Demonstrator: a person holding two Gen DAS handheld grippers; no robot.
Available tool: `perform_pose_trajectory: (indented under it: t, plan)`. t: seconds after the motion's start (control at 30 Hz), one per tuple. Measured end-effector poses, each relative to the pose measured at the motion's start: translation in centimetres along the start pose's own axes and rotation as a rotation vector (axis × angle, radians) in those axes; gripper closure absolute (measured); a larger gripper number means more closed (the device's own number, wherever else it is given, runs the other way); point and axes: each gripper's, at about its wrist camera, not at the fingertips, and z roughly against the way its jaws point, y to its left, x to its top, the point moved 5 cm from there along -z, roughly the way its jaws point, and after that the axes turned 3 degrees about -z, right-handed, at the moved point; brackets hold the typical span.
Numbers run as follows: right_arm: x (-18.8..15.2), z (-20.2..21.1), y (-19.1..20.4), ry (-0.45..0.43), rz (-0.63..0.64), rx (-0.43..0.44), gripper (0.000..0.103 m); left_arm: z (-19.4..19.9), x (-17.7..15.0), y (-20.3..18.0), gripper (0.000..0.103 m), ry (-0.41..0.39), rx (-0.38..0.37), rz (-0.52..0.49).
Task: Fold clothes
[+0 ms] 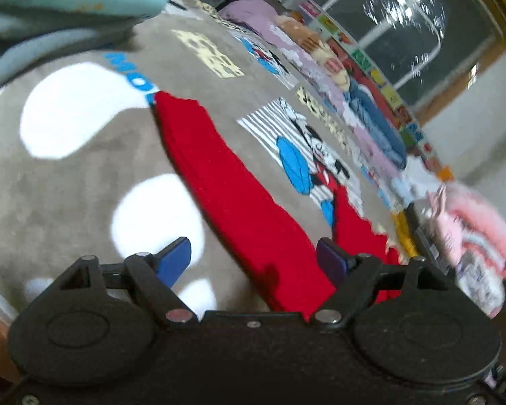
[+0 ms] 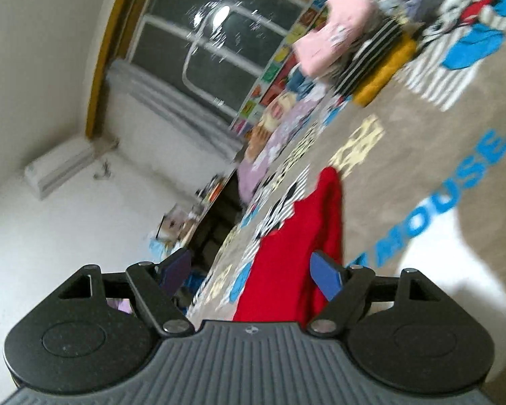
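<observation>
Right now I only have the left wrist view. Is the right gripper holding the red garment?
Observer: No. The right gripper has its jaws wide apart. The red garment lies across the gap, but I can't see the pads pressing on it.
Operator: The blue lettering on the blanket cuts off after "MO" for me. What's the rest?
Observer: The blue lettering on the grey blanket runs on to spell "MOUSE".
Operator: What's next to the pink clothes?
Observer: A black-and-white striped piece lies on a mustard-yellow one, right beside the pink garment.
</observation>
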Motion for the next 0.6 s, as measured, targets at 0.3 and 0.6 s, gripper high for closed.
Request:
perform_pose_trajectory:
  t: [0.3, 0.6]
  plan:
    - [-1.9, -1.2, 1.5, 0.096, 0.11, -0.016, 0.025, -1.8, 1.6, 1.7, 0.028, -0.076, -0.058, 0.164]
    - [-1.6, -0.6, 0.5, 0.071, 0.093, -0.045, 0.025, -3.4, 2.2, 0.3, 0.086, -0.148, 0.006, 0.068]
